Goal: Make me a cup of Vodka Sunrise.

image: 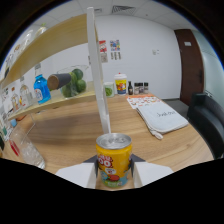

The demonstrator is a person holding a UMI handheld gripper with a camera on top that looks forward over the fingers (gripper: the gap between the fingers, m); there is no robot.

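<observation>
White-walled room with a dark brown door (190,60) off on the far side and a long wooden tabletop (75,127) running away from the camera, pretty standard office-kitchen vibe. Starting over on the left: there's a clear glass (25,147) sitting near the close edge of the tabletop, and behind it a row of cartons and bottles along the wall that I can't really read. A bit further along that back ledge is a blue bottle (41,88), then a dark cylinder lying tilted next to a glass bowl of green fruit (75,82), limes maybe, can't say for sure. A tall white post (98,70) comes straight up the middle of the view. Just past it at the back there's a white tub with a yellow label (120,84) and a couple of small dark bottles (134,88) beside it, with some posters on the wall above. Now the main thing: the yellow can (113,160), the juice one with the silver top, stands upright right between the fingers (114,172), which are closed in on it from both sides with no gap that I can see, so it's gripped. Whether its base is on the tabletop or lifted, I can't tell. To the right, a white folded cloth (161,118) lies flat on the tabletop with a printed sheet just behind it, and beyond that a black chair (207,117) sits by the edge.
</observation>
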